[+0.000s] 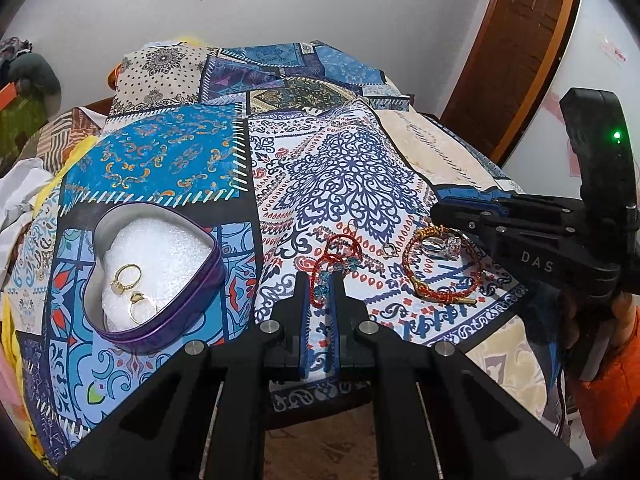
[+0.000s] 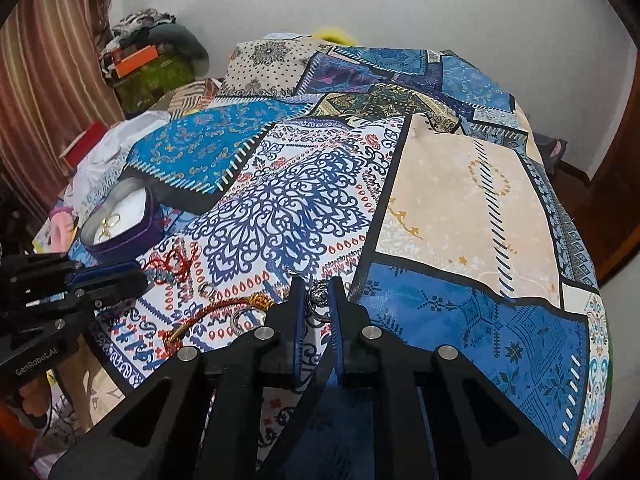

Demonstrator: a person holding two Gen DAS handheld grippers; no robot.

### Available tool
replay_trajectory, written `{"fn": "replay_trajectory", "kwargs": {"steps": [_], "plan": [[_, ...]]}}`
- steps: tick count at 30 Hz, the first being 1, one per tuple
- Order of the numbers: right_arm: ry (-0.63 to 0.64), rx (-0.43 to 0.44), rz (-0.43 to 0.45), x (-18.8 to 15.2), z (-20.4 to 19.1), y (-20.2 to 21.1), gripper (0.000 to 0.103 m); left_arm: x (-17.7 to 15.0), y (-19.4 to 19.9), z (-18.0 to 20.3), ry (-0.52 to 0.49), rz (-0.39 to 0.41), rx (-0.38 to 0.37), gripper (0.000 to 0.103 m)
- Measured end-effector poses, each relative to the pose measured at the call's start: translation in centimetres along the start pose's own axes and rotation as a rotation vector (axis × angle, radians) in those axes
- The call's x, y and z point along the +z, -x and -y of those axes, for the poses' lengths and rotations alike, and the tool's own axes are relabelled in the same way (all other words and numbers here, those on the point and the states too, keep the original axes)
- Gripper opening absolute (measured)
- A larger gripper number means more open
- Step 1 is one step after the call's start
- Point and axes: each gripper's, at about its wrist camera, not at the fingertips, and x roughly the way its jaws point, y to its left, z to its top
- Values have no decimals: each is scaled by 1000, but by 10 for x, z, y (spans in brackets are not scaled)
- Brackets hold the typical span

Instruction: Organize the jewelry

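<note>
A purple heart-shaped tin (image 1: 192, 312) with white foam holds two gold rings (image 1: 129, 276); it also shows in the right wrist view (image 2: 132, 236). My left gripper (image 1: 320, 280) is shut on a red cord bracelet with blue beads (image 1: 338, 252) lying on the patterned cloth. My right gripper (image 2: 316, 292) is shut on a silver ring (image 2: 319, 297); in the left wrist view it (image 1: 448, 216) hovers over a red-and-gold braided bracelet (image 1: 440, 272). A second silver ring (image 2: 246, 318) and a small silver ring (image 2: 207, 290) lie on the cloth.
The patchwork cloth (image 1: 340, 168) covers a table whose front edge (image 1: 320, 396) is near me. Piled clothes and boxes (image 2: 152, 60) stand at the back left. A wooden door (image 1: 516, 40) is at the right. White fabric (image 1: 20, 188) lies left of the tin.
</note>
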Motion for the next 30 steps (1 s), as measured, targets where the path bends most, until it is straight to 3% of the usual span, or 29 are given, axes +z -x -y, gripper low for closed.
{"fn": "replay_trajectory", "kwargs": {"steps": [15, 25, 30], "plan": [[-18, -8, 82, 1, 1, 36, 9, 0, 14, 7, -19, 20, 8, 7], [32, -53, 61, -18, -5, 46, 10, -2, 23, 16, -37, 29, 10, 7], [24, -53, 114, -13, -3, 64, 10, -1, 27, 19, -48, 35, 4, 7]]}}
